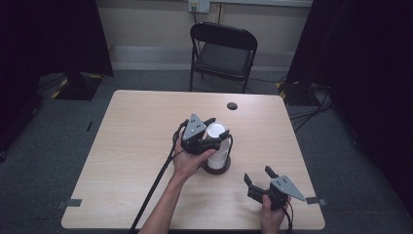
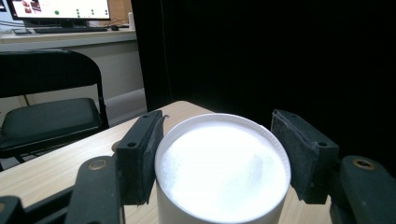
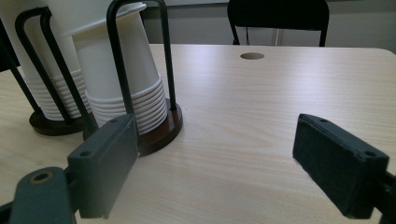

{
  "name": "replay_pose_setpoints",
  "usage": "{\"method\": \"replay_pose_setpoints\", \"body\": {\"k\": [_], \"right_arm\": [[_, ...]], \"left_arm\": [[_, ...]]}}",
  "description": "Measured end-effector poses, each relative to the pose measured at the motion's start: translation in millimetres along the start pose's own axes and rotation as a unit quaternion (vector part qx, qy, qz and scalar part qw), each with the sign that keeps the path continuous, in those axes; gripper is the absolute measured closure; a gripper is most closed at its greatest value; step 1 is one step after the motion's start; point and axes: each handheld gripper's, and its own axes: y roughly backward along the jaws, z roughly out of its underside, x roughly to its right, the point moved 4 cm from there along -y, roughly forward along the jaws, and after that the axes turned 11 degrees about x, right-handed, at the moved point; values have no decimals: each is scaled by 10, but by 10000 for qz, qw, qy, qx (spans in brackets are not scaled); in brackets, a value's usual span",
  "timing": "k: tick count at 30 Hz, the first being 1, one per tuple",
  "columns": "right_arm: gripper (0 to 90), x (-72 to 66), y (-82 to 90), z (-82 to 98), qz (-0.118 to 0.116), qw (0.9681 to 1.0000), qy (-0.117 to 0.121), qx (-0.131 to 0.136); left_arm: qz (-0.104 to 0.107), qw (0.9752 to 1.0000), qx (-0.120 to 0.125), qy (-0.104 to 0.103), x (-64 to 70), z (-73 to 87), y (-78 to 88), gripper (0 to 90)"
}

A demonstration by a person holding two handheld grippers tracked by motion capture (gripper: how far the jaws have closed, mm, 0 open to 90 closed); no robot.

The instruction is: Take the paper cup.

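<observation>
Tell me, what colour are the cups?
White. The cups show best in the right gripper view, stacked upside down in a dark holder.

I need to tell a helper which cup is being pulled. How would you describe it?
On the wooden table, near its middle, a dark round-based wire holder carries a stack of upside-down white paper cups. The one meant is the top cup, the one clamped in the left claw.
</observation>
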Motion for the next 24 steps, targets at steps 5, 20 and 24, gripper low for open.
{"method": "replay_pose_setpoints", "body": {"k": [5,20,24], "right_arm": [[133,-2,2,0,-10,10000,5,-11],[136,2,-7,1,32,10000,30,-23],[136,2,-6,2,38,10000,20,-44]], "left_arm": [[-30,10000,90,-2,-2,-44,19,360],[-31,9992,365,165,5,-223,131,360],[4,9990,395,190,17,-266,186,360]]}}
